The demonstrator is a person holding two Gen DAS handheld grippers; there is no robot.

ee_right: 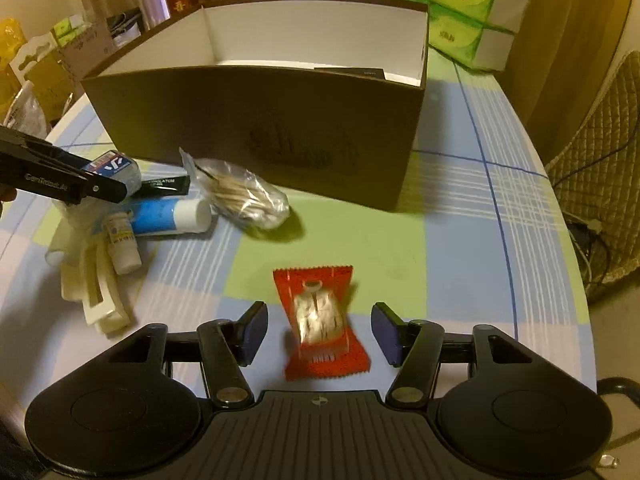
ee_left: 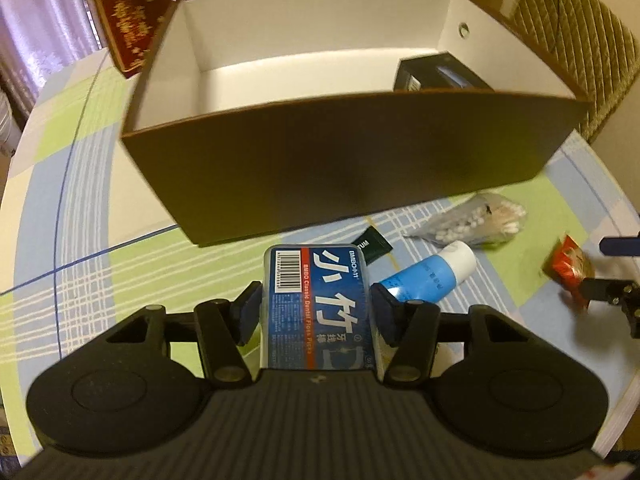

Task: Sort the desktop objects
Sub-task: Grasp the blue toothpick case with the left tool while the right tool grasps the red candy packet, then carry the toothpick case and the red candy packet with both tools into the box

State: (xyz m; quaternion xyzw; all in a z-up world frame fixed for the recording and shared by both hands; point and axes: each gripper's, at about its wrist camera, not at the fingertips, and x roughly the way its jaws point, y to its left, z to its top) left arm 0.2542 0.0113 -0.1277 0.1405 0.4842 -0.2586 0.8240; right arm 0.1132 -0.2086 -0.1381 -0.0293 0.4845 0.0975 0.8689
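Left wrist view: one floss-pick box (ee_left: pixel 318 308) sat clamped in the left gripper (ee_left: pixel 316 312), before one brown carton (ee_left: pixel 348 160) on the checked tablecloth (ee_left: pixel 80 184). Right wrist view: one red sachet (ee_right: pixel 320 324) lay between the spread fingers of the right gripper (ee_right: pixel 320 334); curtains hung behind.

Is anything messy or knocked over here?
Nothing is spilled or broken. The blue tube and small white bottle lie on their sides in a loose heap beside the brown box.
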